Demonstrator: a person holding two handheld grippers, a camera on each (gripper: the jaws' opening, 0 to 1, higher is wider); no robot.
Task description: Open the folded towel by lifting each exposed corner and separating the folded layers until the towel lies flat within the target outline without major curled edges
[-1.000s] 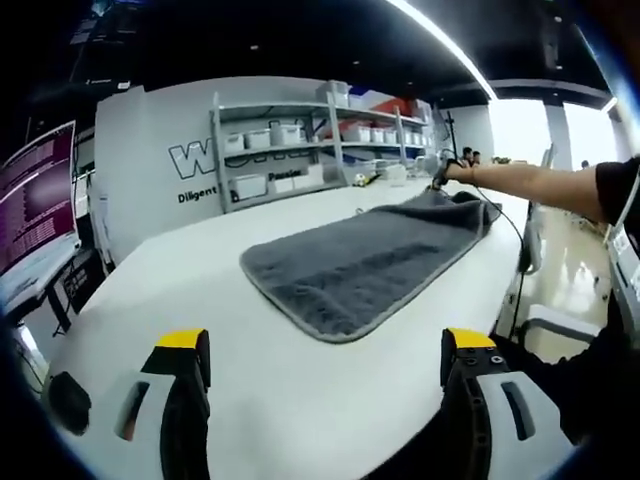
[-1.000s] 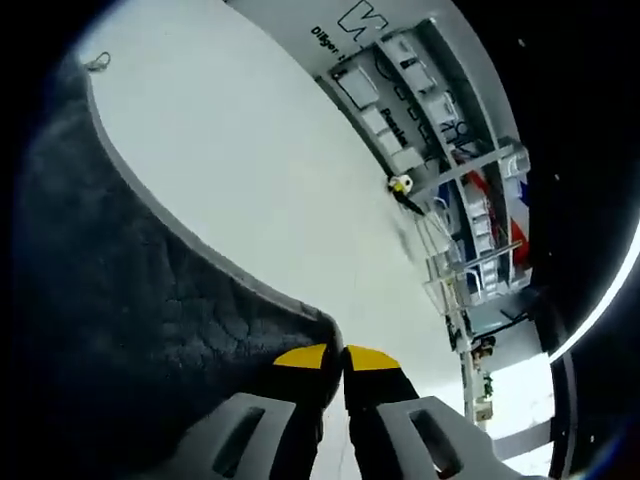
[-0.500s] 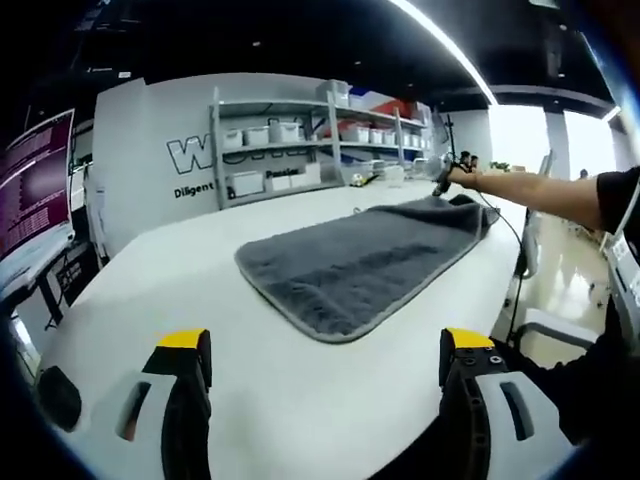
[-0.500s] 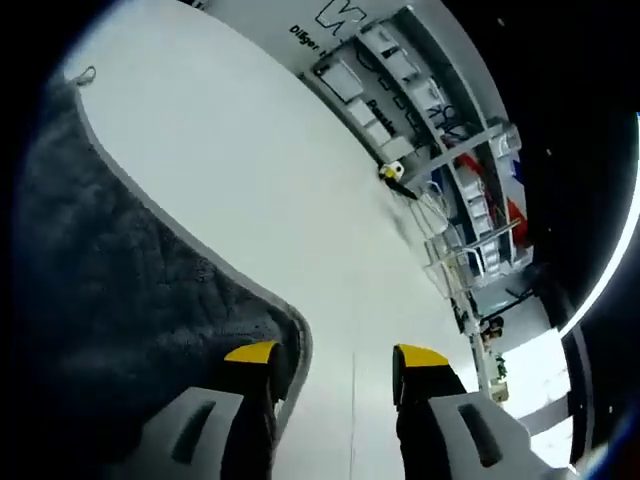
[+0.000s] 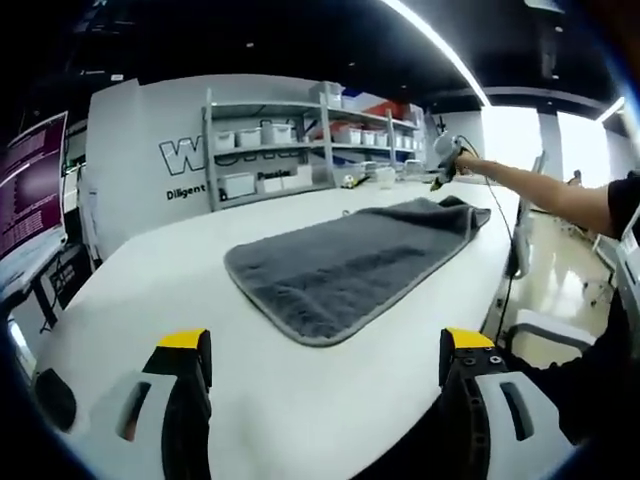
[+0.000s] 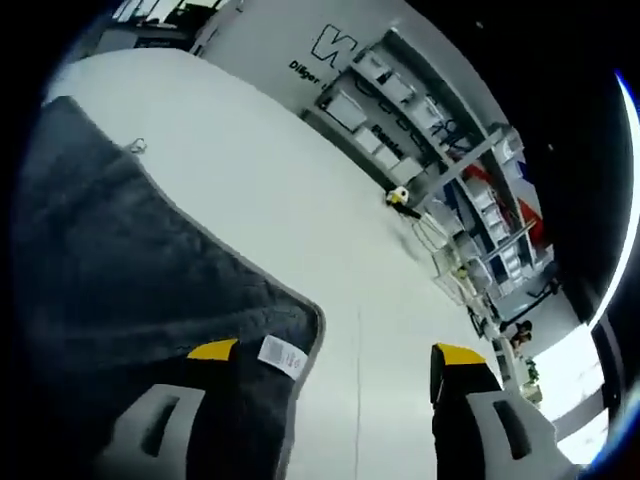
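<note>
A dark grey towel (image 5: 340, 265) lies spread on the white table (image 5: 150, 280), with its far end slightly rumpled. My left gripper (image 5: 325, 345) hovers open over the near table edge, short of the towel and holding nothing. Beyond the towel's far corner, a person's outstretched arm (image 5: 540, 190) holds my right gripper (image 5: 443, 160) just above it. In the right gripper view the towel (image 6: 130, 270) lies at the left, its corner with a white label (image 6: 280, 353) beside the left fingertip. My right gripper (image 6: 335, 352) is wide open and empty over the table (image 6: 300, 220).
Shelves with white bins (image 5: 290, 150) stand against the back wall behind the table. A monitor (image 5: 30, 200) sits at the far left. A small yellow-and-black object (image 6: 400, 196) rests on the table near the shelves. A chair (image 5: 545, 325) stands at the right.
My right gripper went from shut on the towel's corner to wide open, and the corner now lies on the table. The left gripper stays open, its view only slightly shifted.
</note>
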